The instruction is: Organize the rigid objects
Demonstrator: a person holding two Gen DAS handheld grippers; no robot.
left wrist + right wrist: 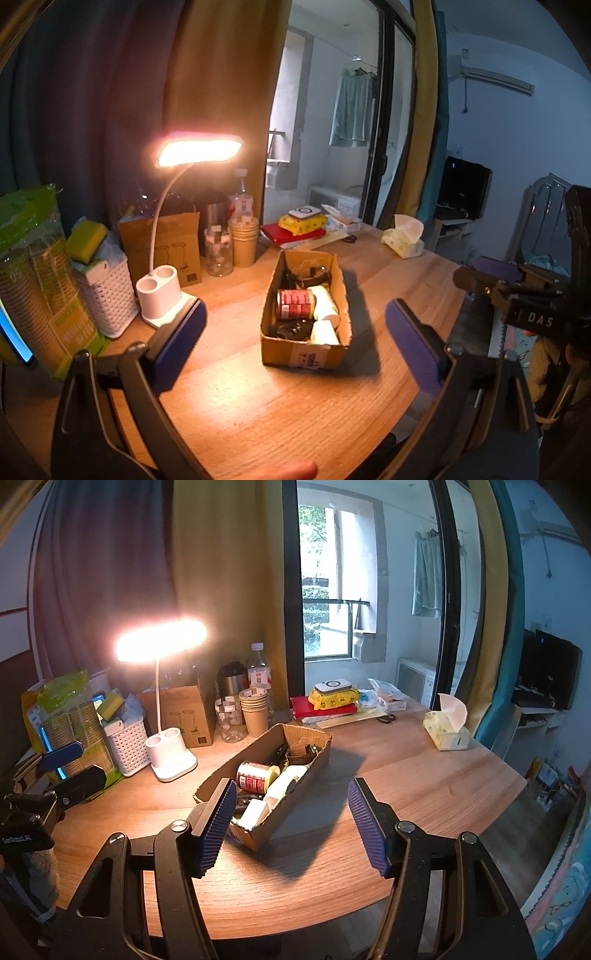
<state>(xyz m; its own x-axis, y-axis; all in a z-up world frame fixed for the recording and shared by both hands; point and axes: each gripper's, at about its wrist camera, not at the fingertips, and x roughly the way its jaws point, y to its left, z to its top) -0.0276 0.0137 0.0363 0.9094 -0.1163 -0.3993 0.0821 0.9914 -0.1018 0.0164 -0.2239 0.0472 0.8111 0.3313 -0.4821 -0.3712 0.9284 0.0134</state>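
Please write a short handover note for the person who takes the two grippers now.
Left gripper: open, empty, above the wooden table.
Right gripper: open, empty, near the box's front end.
The open brown cardboard box stands mid-table and holds a red-labelled can, white cylinders and dark items.
Done: cannot tell.
Left: probably sorting the box's contents; nothing is gripped yet.

Lit white gooseneck desk lamp (170,755) stands far left on the wooden table (424,786), white plastic lattice basket (127,747) just left of it, brown cardboard lamp box (184,716) behind. Stack of brown paper cups (255,710) and clear plastic water bottle (259,672) sit at far centre. Yellow-green tissue pack (448,731) lies far right; red book (321,706) under yellow wipes pack (334,697).
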